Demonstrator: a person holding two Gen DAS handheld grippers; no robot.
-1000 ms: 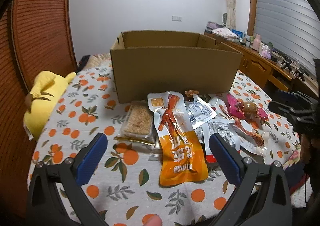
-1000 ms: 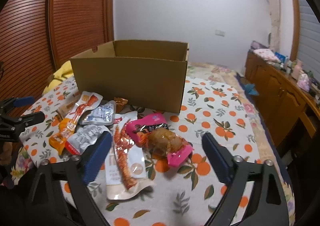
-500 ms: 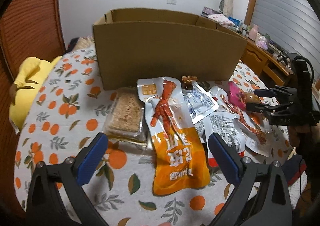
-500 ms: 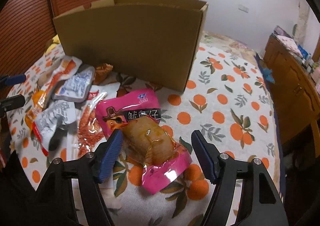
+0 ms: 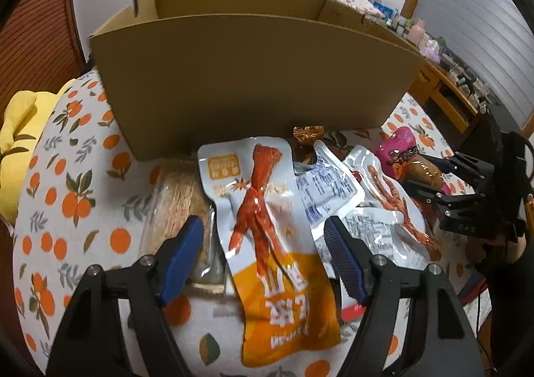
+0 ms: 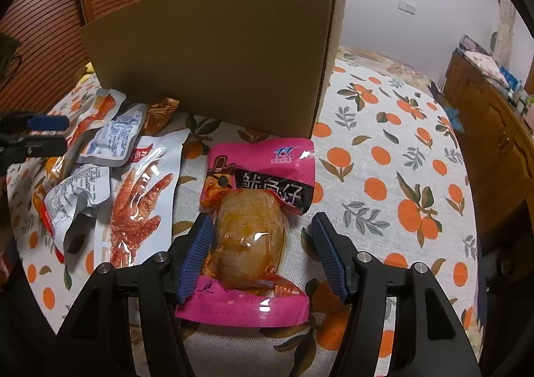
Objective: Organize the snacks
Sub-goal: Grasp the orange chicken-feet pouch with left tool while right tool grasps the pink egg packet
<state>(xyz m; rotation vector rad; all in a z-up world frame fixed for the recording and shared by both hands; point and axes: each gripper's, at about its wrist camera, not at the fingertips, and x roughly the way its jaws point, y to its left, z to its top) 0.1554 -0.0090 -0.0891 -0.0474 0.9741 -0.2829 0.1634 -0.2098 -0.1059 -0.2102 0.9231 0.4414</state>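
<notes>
In the left wrist view, the left gripper (image 5: 263, 251) is closing around the orange-and-white pouch (image 5: 267, 230), which is lying on the orange-print tabletop (image 5: 66, 196) just in front of the cardboard box (image 5: 253, 76). The jaws are still partly apart and neither blue pad seems to be pressing the foil yet. The left pad is sitting over the clear-wrapped biscuit pack (image 5: 182, 200) whose edge is tucked under the pouch, and the right pad is hanging above the white sachets (image 5: 330, 186) overlapping the pouch's other side. My worry is that the closing jaws are going to catch one of these neighbours along with the pouch, or that the flat, slick foil is going to buckle and slide out instead of being pinched.

In the right wrist view, the right gripper (image 6: 263, 253) is closing as well, straddling the bulging middle of the pink pouch (image 6: 257, 230), which is lying on the tabletop near the box's front corner. The left pad is looking just about in contact with the clear window; the right pad is standing clear of it. Because one pad is arriving first, it is likely to be pushing the pouch sideways across the cloth before the other one meets it. The rounded filling could also be squeezing out of the grip, and the glossy film is offering little purchase. The chicken-feet pack (image 6: 140, 206) is lying just beside it, though outside the jaws.
</notes>
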